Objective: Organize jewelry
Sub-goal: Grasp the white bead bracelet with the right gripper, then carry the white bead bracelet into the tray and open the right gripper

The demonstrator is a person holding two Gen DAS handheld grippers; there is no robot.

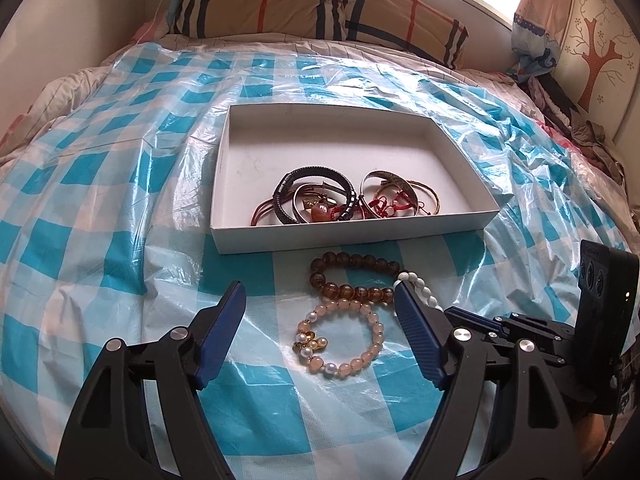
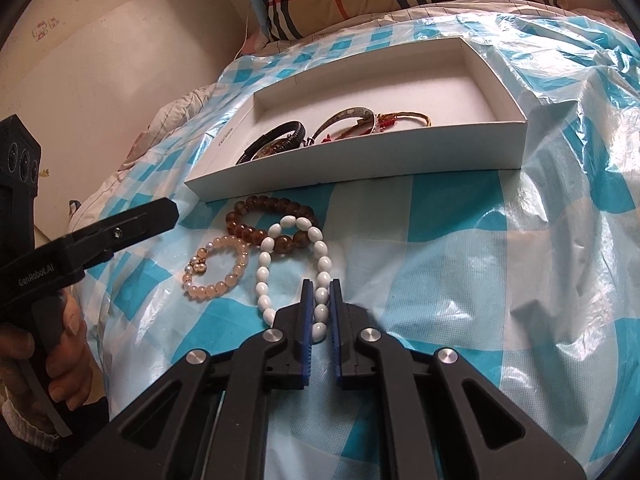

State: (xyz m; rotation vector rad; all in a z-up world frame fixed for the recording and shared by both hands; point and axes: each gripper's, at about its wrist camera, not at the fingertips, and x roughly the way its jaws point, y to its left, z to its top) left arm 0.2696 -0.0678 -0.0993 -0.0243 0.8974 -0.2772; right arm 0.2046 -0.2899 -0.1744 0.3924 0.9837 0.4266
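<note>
A white box (image 1: pixel 452 222) (image 2: pixel 400 152) on the checked sheet holds several bangles and cord bracelets (image 1: pixel 320 200) (image 2: pixel 288 138). In front of it lie a brown bead bracelet (image 1: pixel 352 276) (image 2: pixel 256 216), a pink bead bracelet (image 1: pixel 360 356) (image 2: pixel 236 276) and a white bead bracelet (image 1: pixel 420 292) (image 2: pixel 264 268). My left gripper (image 1: pixel 320 292) is open, its fingers either side of the brown and pink bracelets. My right gripper (image 2: pixel 321 284) is shut on the near side of the white bracelet, which still lies on the sheet.
The blue and white checked plastic sheet (image 1: pixel 120 240) (image 2: pixel 480 260) covers a soft bed. A plaid pillow (image 1: pixel 320 4) lies at the back. The right gripper's body (image 1: pixel 600 320) is at my left view's right edge; the left gripper's finger (image 2: pixel 120 232) shows in the right view.
</note>
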